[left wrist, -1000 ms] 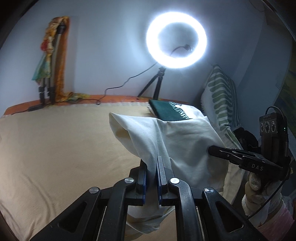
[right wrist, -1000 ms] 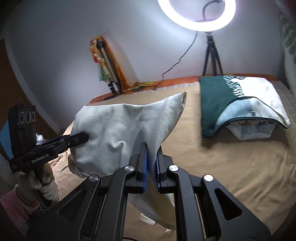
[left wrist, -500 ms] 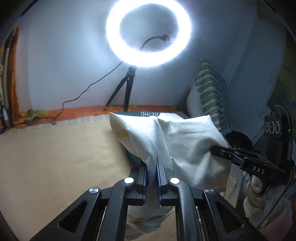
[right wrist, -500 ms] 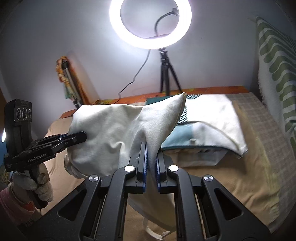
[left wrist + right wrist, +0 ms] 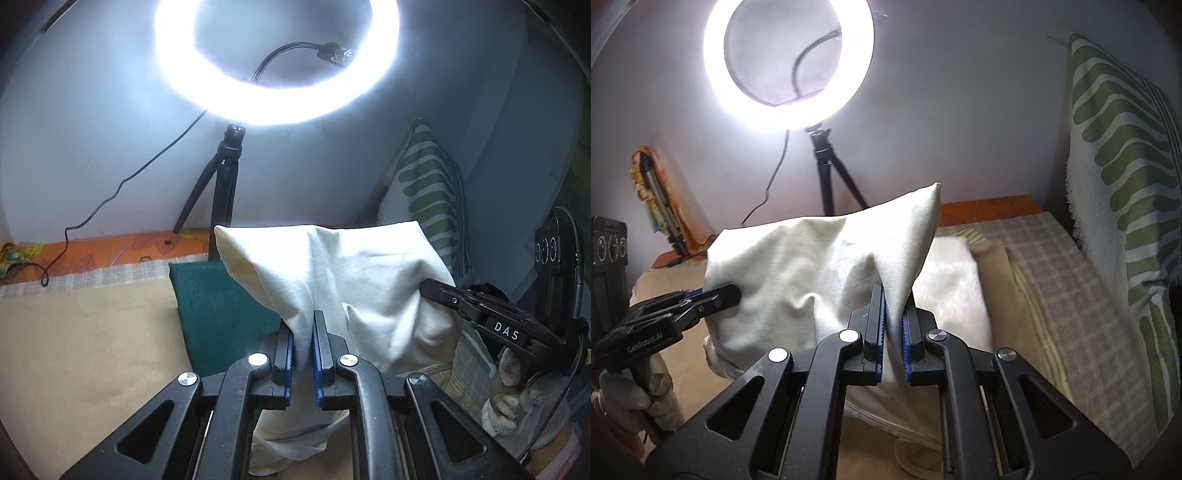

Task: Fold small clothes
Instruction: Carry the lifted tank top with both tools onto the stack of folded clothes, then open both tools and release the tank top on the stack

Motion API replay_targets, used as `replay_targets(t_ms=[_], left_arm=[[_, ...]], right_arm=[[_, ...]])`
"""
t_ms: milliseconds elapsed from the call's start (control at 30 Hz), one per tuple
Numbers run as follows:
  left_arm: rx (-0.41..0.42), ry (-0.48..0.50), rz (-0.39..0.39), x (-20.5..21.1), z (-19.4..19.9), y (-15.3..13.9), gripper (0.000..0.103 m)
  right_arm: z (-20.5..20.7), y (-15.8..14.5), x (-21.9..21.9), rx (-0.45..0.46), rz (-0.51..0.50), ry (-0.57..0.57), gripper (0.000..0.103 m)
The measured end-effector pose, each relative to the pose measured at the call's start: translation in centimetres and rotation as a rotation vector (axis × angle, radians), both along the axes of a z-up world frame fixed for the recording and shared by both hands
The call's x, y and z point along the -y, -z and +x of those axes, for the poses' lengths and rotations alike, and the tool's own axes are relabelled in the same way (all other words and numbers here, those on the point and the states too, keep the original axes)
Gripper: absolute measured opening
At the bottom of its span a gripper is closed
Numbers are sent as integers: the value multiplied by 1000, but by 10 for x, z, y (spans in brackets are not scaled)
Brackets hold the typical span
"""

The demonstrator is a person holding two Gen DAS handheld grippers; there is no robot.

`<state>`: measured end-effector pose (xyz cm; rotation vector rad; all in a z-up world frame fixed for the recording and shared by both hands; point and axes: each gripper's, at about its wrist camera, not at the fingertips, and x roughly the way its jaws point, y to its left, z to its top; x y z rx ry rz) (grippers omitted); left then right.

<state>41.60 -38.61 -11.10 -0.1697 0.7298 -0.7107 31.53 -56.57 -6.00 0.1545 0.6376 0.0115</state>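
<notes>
Holding the cream garment (image 5: 369, 295) stretched above the bed (image 5: 92, 350), left gripper (image 5: 303, 354) and right gripper (image 5: 892, 332) each clamped on an edge, probably for laying flat onto the folded stack (image 5: 221, 314).

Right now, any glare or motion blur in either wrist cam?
Left wrist view: ring light blows out the top; green garment slightly smeared. Right wrist view: ring light glares too; the white pile behind the cream cloth is motion-blurred.

cream garment (image 5: 354, 295) hides most of the green folded cloth (image 5: 218, 310); ring light (image 5: 277, 62) top cropped in left wrist view.
</notes>
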Motion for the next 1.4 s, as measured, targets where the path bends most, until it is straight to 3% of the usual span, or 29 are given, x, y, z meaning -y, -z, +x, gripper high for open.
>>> replay_targets(t_ms=[300, 367, 400, 467, 533, 600, 733, 1000, 1400], left_arm=[[-12, -51, 55, 30, 29, 21, 7], [-18, -59, 73, 34, 33, 24, 19], [-24, -55, 79, 34, 33, 25, 32], [-20, -64, 96, 34, 31, 25, 39], [-2, -61, 107, 32, 27, 23, 49], [9, -62, 115, 30, 22, 20, 57], [18, -64, 114, 22, 16, 13, 63], [44, -69, 110, -2, -5, -7, 67], [125, -86, 94, -51, -68, -66, 74]], right_arm=[[51, 20, 10, -41, -77, 46, 9], [59, 26, 7, -61, -125, 65, 9], [63, 30, 6, -79, -150, 75, 9], [68, 37, 3, -109, -199, 93, 9], [70, 40, 1, -128, -231, 95, 20], [69, 39, 0, -130, -243, 103, 45], [62, 34, 2, -125, -237, 130, 46], [37, 10, -8, -92, -224, 153, 47], [-37, -53, -50, -3, -199, 172, 47]])
